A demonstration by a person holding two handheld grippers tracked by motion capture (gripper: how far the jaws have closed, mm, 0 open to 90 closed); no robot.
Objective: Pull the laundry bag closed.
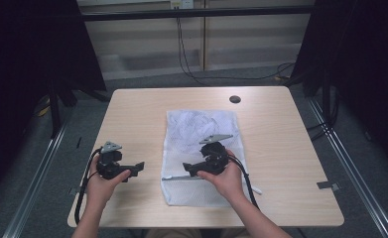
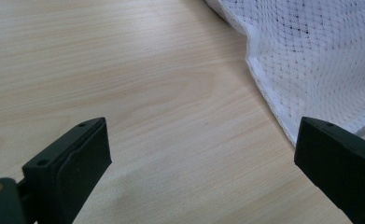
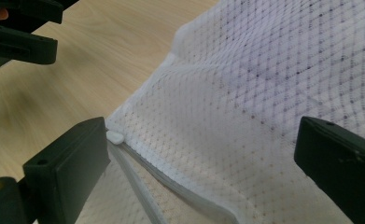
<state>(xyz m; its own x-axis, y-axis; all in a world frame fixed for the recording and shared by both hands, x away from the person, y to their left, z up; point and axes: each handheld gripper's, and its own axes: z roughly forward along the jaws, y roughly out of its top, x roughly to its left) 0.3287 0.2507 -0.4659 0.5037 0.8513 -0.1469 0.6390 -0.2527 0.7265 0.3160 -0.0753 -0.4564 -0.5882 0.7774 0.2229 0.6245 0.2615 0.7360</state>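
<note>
Near the front edge of the pale wooden table [image 1: 281, 148], a white mesh zip bag [image 1: 201, 134] lies flat. The right gripper [image 3: 203, 154] hovers over its zip, jaws spread wide. The left gripper [image 2: 203, 158], jaws also apart, hangs over bare wood just beside the bag's left edge.

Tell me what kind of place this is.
Probably a lab recording station: a bare wooden table framed by black curtains, cables trailing over grey carpet, and a white mesh bag laid out for handling.
</note>
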